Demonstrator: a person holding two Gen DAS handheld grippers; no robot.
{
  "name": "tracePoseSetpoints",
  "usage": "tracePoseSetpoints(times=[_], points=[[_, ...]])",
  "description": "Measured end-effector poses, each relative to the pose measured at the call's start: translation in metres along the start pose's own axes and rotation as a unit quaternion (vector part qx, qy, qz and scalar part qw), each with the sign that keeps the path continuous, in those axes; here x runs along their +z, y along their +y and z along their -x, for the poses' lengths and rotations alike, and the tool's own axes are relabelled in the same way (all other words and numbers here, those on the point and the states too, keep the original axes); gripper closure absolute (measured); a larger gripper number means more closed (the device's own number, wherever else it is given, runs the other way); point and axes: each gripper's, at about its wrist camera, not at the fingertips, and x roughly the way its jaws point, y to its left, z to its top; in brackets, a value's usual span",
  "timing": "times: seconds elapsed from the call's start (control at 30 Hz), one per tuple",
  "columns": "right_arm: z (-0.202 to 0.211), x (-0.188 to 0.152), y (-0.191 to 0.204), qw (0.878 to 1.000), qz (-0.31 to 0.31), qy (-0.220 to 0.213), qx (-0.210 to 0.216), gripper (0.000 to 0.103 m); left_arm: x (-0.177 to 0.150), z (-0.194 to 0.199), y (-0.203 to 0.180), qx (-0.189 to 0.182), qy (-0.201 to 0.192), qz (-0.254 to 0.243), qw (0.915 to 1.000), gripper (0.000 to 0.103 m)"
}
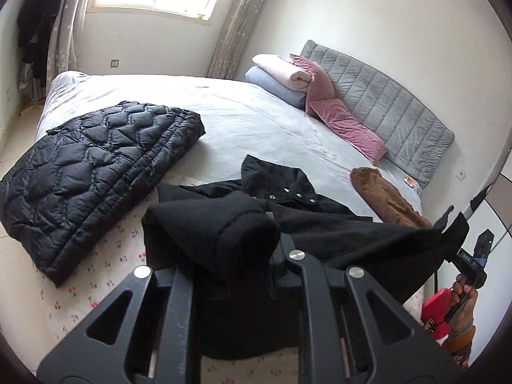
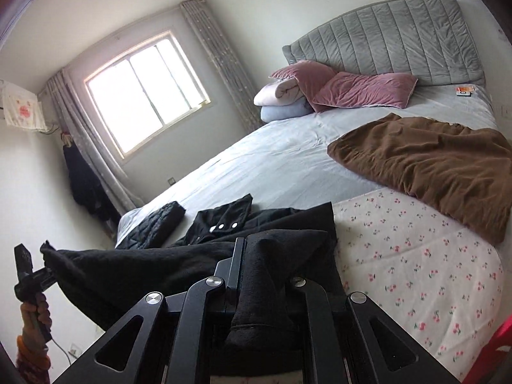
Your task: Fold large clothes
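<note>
A black coat [image 1: 320, 224] with silver snap buttons lies partly on the bed, and its near edge is lifted and stretched between my two grippers. My left gripper [image 1: 243, 256] is shut on a bunched fold of the coat, which hides its fingertips. My right gripper [image 1: 449, 225] pinches the coat's other corner at the far right, with a person's hand on its handle. In the right wrist view the right gripper [image 2: 265, 265] is shut on a thick fold of the coat [image 2: 220, 224]. The left gripper [image 2: 48, 260] holds the far corner at the left edge.
A folded dark quilted jacket [image 1: 96, 166] lies on the left of the bed [image 1: 256, 118], and a brown garment [image 2: 432, 166] lies on its right. Pink pillows [image 1: 345, 121] and folded blankets [image 1: 281, 76] rest against the grey headboard [image 1: 400, 102]. A red object [image 1: 436, 313] sits beside the bed.
</note>
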Motion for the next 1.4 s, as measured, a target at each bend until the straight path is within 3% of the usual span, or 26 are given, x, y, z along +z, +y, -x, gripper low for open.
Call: tracePoseSetpoints(times=[0.2, 0.43, 0.53, 0.57, 0.6, 0.63, 0.7, 0.77, 0.87, 1.03, 1.23, 1.33, 1.37, 1.4], points=[[-0.109, 0.006, -0.013, 0.997, 0.017, 0.041, -0.056, 0.093, 0.006, -0.103, 0.029, 0.043, 0.036, 0.015, 0.9983, 0.085], [-0.197, -0.039, -0.058, 0.989, 0.000, 0.110, -0.094, 0.093, -0.034, -0.178, 0.053, 0.079, 0.076, 0.003, 0.9939, 0.079], [-0.201, -0.048, -0.063, 0.989, -0.003, 0.114, -0.094, 0.093, -0.039, -0.178, 0.048, 0.081, 0.075, -0.009, 0.9938, 0.076], [-0.197, -0.047, -0.062, 0.990, -0.003, 0.113, -0.090, 0.091, -0.037, -0.173, 0.045, 0.076, 0.075, -0.012, 0.9942, 0.072], [-0.192, -0.044, -0.061, 0.990, -0.002, 0.114, -0.087, 0.089, -0.035, -0.169, 0.044, 0.069, 0.078, -0.014, 0.9944, 0.061], [-0.185, -0.040, -0.060, 0.990, -0.002, 0.117, -0.084, 0.085, -0.032, -0.162, 0.042, 0.058, 0.083, -0.016, 0.9947, 0.055], [-0.167, -0.031, -0.059, 0.991, -0.003, 0.113, -0.065, 0.075, -0.026, -0.139, 0.039, 0.058, 0.067, -0.030, 0.9956, 0.032], [-0.146, -0.021, -0.058, 0.994, 0.004, 0.103, -0.045, 0.059, -0.021, -0.119, 0.039, 0.057, 0.047, -0.053, 0.9959, 0.025], [-0.119, -0.012, -0.057, 0.995, 0.035, 0.084, -0.050, 0.042, -0.019, -0.092, 0.044, 0.059, 0.038, -0.089, 0.9935, 0.022], [-0.119, -0.013, -0.062, 0.988, 0.083, 0.112, -0.060, 0.032, -0.019, -0.100, 0.069, 0.097, 0.079, -0.112, 0.9859, 0.021], [-0.181, -0.010, -0.072, 0.981, 0.075, 0.161, -0.075, 0.031, -0.016, -0.153, 0.083, 0.090, 0.139, -0.087, 0.9824, 0.022], [-0.211, -0.006, -0.069, 0.979, 0.074, 0.167, -0.088, 0.031, -0.005, -0.172, 0.084, 0.094, 0.139, -0.073, 0.9830, 0.033], [-0.218, -0.005, -0.068, 0.979, 0.072, 0.165, -0.092, 0.031, 0.000, -0.176, 0.083, 0.088, 0.138, -0.066, 0.9843, 0.043], [-0.223, -0.005, -0.068, 0.980, 0.067, 0.163, -0.096, 0.033, 0.002, -0.179, 0.081, 0.079, 0.139, -0.057, 0.9855, 0.061]])
